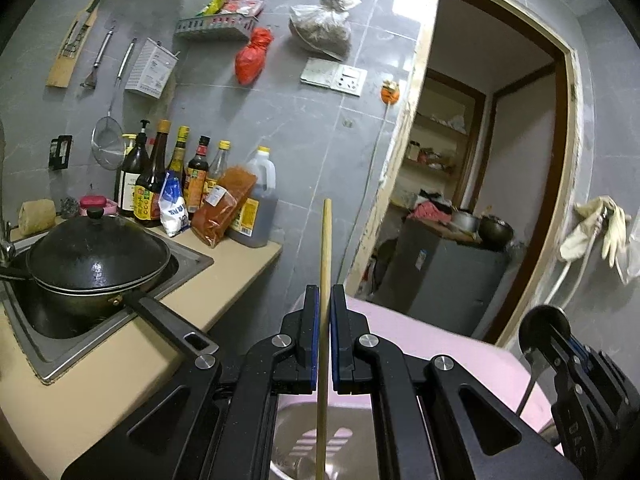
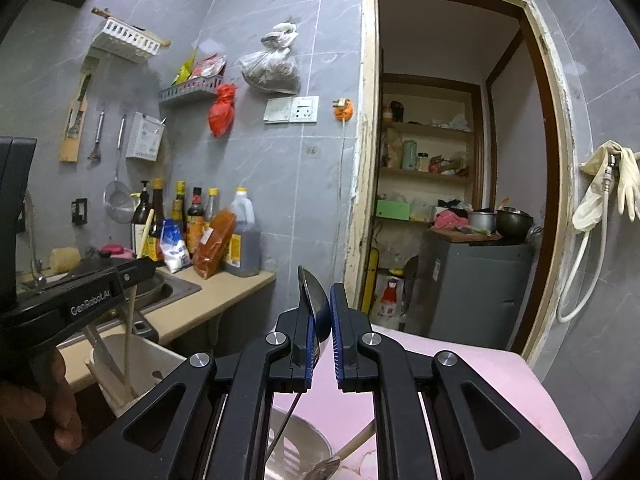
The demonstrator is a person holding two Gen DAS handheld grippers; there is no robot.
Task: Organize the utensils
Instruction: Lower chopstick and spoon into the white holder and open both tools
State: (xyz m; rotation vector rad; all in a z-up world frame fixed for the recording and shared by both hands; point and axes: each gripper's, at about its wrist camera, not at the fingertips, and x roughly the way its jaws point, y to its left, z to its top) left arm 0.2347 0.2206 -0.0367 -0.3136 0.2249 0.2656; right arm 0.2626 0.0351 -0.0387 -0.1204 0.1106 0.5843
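Note:
My left gripper (image 1: 325, 294) is shut on a wooden chopstick (image 1: 325, 264) that stands upright between the pads, above a steel bowl (image 1: 292, 432) on the pink table. In the right wrist view the left gripper (image 2: 134, 276) holds that chopstick (image 2: 130, 328) over a steel utensil holder (image 2: 160, 354) with other chopsticks in it. My right gripper (image 2: 318, 300) is shut on a metal spoon (image 2: 316, 304), bowl end up, its handle hanging down toward the steel bowl (image 2: 304, 444). Another spoon (image 2: 326, 470) lies in the bowl.
A wok with a black lid (image 1: 96, 256) sits in the sink (image 1: 188, 268). Sauce bottles (image 1: 200, 188) line the counter at the wall. A pink table (image 2: 500, 392) lies below the grippers. An open doorway (image 2: 452, 160) is to the right.

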